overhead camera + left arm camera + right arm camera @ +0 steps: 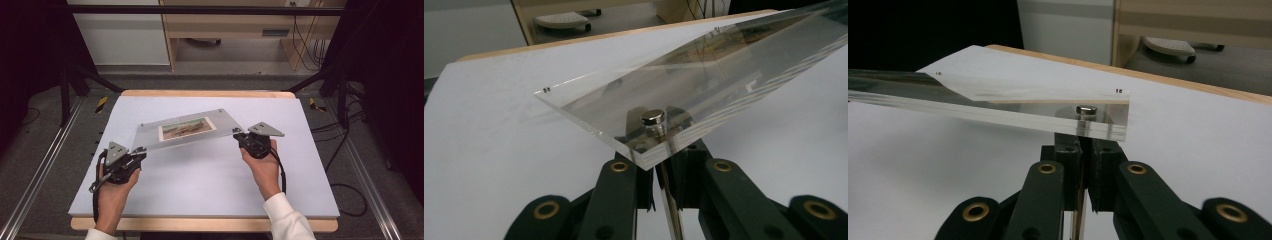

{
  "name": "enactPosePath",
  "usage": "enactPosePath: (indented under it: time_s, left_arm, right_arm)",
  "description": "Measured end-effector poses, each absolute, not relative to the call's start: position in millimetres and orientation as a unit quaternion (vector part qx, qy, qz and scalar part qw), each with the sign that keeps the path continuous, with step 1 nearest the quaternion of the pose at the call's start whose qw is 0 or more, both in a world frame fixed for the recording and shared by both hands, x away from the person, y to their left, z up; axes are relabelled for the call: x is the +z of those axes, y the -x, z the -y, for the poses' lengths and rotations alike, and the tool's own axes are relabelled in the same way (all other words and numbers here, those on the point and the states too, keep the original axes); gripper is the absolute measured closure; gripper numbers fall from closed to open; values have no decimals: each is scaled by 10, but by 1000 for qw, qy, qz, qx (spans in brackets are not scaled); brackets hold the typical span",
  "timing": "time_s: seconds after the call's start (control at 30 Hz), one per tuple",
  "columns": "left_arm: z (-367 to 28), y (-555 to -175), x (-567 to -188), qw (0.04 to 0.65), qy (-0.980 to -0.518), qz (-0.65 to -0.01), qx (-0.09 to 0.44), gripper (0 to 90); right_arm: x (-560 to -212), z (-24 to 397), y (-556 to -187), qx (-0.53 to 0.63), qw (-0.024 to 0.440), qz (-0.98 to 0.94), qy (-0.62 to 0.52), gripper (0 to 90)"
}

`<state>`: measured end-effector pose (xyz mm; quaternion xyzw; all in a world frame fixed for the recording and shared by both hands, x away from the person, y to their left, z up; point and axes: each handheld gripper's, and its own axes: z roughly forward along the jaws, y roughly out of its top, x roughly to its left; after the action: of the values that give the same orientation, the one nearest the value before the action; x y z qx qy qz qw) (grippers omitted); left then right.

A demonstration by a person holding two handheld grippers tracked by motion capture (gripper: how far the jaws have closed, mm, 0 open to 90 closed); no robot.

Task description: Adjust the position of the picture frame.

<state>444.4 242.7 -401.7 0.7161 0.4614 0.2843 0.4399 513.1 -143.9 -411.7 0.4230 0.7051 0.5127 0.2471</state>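
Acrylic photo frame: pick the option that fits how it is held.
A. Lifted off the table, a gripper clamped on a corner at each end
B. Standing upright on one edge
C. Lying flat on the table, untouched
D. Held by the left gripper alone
A: the acrylic photo frame hangs above the white table, with the left gripper and the right gripper each shut on a corner.

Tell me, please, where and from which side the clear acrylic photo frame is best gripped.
Grip the acrylic frame at its corners, on the thin edge beside the metal studs, coming in from the near side. It is a broad flat slab, so jaws fit across its thickness. The left gripper and right gripper hold opposite corners that way.
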Motion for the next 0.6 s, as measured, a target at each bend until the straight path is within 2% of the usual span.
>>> enactPosePath:
  time_s: [0.6]
  left_arm:
    - [-1923, -4724, -3975, 451, -744, -414, 267, 799]
  right_arm:
    - [-4091, 2032, -4883, 499, 281, -670, -472, 850]
